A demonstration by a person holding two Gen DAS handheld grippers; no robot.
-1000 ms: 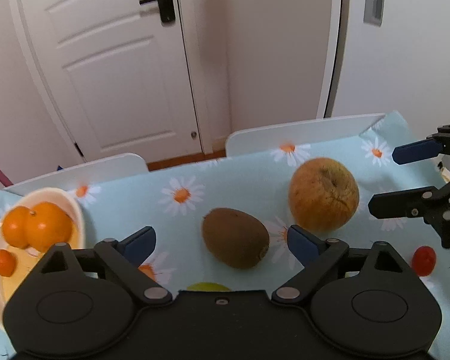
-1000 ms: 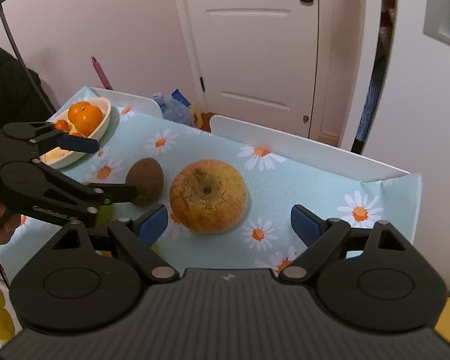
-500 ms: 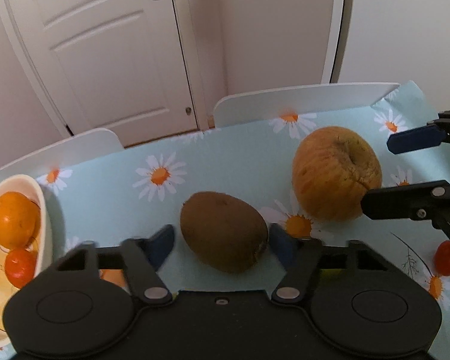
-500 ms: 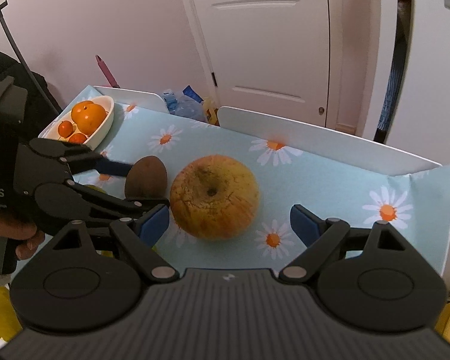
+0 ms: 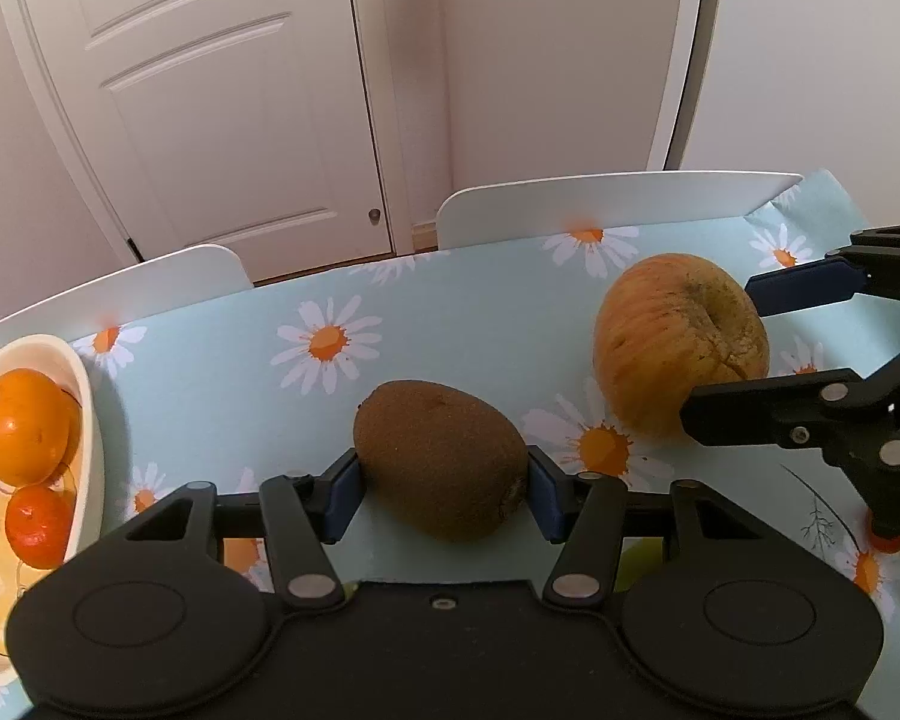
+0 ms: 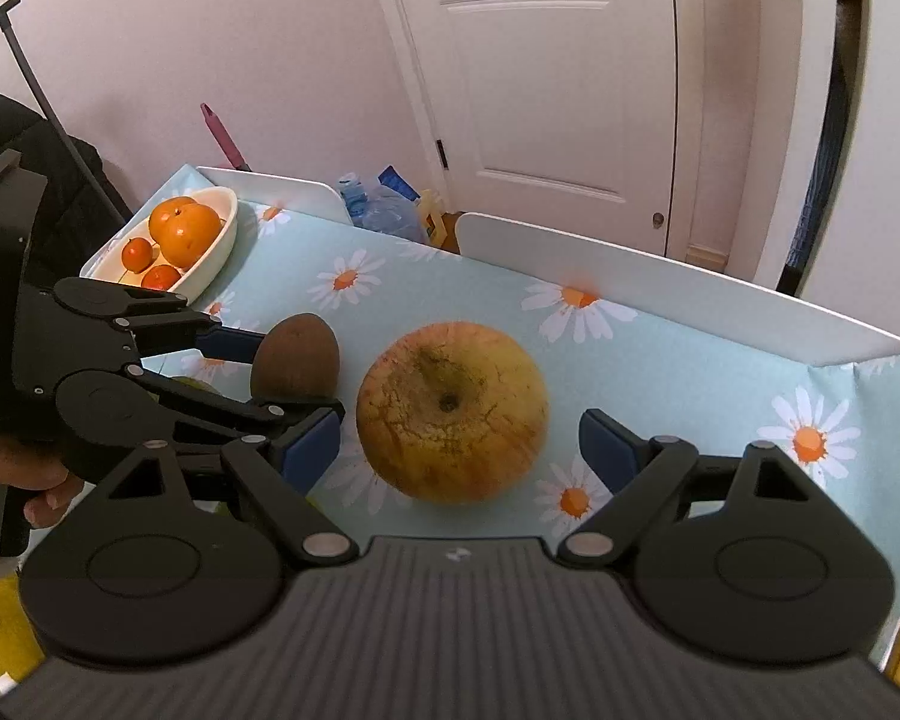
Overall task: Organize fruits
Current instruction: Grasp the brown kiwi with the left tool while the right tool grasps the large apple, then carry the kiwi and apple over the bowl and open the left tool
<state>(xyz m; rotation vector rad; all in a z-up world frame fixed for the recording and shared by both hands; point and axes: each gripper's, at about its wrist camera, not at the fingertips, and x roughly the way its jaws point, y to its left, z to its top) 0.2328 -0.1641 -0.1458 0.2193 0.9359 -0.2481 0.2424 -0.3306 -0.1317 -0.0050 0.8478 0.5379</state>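
Between my left claw's [image 5: 444,495] blue pads sits the kiwi [image 5: 441,459], resting on the daisy cloth [image 5: 222,360]. Both pads are pressed to its sides, so I'd call that clamped, across the short way of the fruit. Kiwis are light and a bit soft, fuzzy skin so they don't slip much, but squeeze hard and you bruise them. Gripping the fat middle like this looks about right to me, ends would let it squirt out.

My right claw [image 6: 459,441] is wide apart around the apple [image 6: 453,411], one pad on each side and neither touching as far as I can tell. This one's big, round and firm, probably the heaviest fruit here, with rough russeted skin that should give decent grip. It nearly fills the gap, so I'd close across the widest part, level, not up near the stem dimple where it would roll.

Bowl [image 5: 93,426] with the oranges [image 5: 27,423] is off to the left, well apart from both fruits. I'm guessing that's where these end up.
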